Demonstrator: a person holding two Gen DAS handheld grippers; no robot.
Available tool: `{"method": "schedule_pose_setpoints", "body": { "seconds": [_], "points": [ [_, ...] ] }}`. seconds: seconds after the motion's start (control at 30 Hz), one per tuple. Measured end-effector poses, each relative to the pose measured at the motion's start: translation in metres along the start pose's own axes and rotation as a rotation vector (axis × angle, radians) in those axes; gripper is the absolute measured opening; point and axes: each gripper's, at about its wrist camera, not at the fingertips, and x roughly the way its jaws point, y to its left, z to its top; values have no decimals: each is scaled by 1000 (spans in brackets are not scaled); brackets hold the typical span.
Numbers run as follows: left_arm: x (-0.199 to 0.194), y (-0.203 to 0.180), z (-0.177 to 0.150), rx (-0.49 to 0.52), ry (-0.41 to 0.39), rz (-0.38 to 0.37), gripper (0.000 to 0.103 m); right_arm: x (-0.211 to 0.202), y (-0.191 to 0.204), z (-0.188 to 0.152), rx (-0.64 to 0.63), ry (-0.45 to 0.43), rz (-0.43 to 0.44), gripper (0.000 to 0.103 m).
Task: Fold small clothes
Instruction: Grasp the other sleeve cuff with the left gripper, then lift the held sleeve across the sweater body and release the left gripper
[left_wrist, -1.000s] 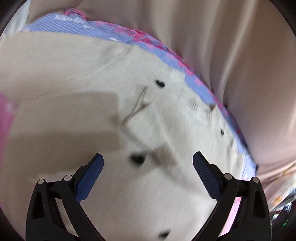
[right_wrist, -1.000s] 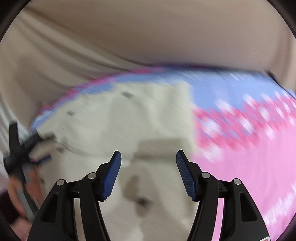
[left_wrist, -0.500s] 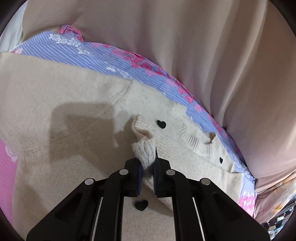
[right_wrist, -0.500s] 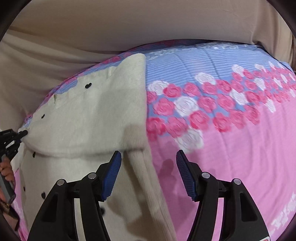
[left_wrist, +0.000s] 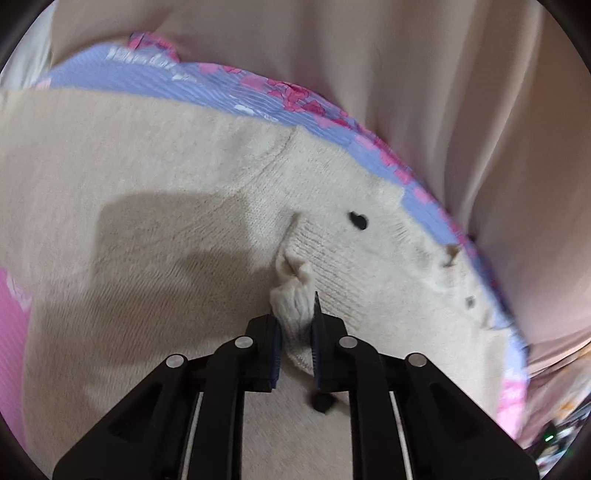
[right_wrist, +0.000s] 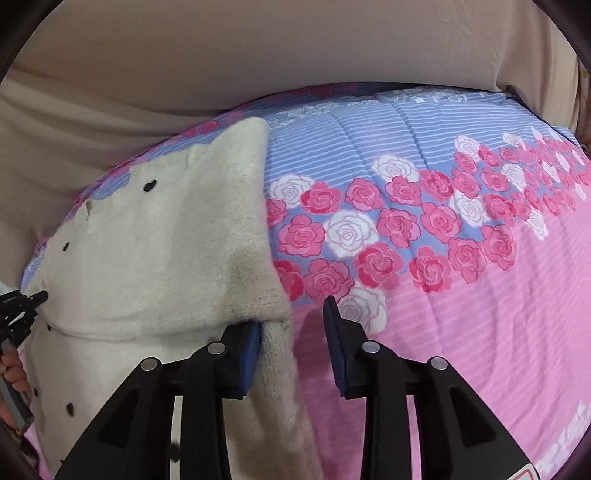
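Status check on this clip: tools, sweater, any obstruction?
Left tool shut on sweater fold. Right tool closing, straddling sweater's edge, not yet clamped. Nothing blocking on the bedspread.

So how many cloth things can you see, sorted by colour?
Cream sweater: 1
Pink and blue flowered bedspread: 1
Beige cloth behind the bed: 1
Total: 3

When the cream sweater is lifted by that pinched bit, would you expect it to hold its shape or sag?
Probably sag: the sweater is soft knit and already bunches into a tuft between the left gripper pads. It likely won't slip, since the fuzzy weave looks grippy. The right gripper, jaws closing around its edge, should help spread the load.
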Motion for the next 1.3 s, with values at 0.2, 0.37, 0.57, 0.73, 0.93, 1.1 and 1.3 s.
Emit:
{"method": "schedule_pose_setpoints", "body": {
  "seconds": [0.2, 0.37, 0.57, 0.73, 0.93, 1.1, 1.3],
  "points": [
    [-27, 13, -2, -54, -18, -30, 21, -34, 9, 11, -31, -84, -2, 45],
    [-33, -21, 0, 1, -57, -76, 39, -10, 20, 77, -40, -73, 126, 24],
    [16, -48, -8, 92, 3, 14, 39, 73, 29, 127, -23, 81, 164, 10],
    [17, -43, -10, 146, -29, 25, 38, 101, -15, 130, 100, 89, 30, 7],
    [-50, 17, 5, -29, -153, -45, 59, 20, 13, 89, 31, -12, 111, 22],
    [-117, 156, 33, -349, -321, 108, 67, -24, 34, 11, -50, 15, 118, 27],
    [-164, 283, 73, -578, -478, 371, 67, -38, 67, -53, -148, 143, 107, 30]
  ]
}}
